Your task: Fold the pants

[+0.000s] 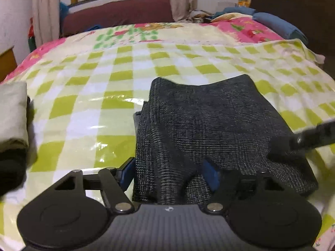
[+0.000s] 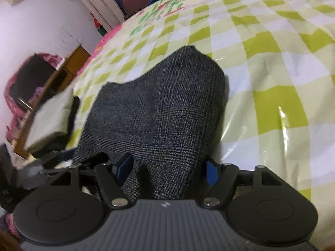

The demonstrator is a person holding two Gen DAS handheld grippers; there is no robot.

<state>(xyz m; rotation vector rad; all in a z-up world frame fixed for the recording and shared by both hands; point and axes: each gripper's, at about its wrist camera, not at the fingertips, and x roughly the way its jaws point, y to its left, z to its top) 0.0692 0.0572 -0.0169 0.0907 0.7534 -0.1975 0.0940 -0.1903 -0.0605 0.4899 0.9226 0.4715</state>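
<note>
Pants, dark grey with a fine check weave, lie folded into a thick bundle on the bed, which wears a glossy green-and-white checked cover. Left claw straddles the near left edge of the bundle: its jaws stand apart, with one blue pad on the cover just beside the cloth and the other on top of the fabric, not pinching it. Right claw is likewise spread wide, with the near right end of the pants bulging up between its jaws (released, by the look of it). A folded pale cloth sits on a dark pile at the bed's left edge, apart from the pants.
</note>
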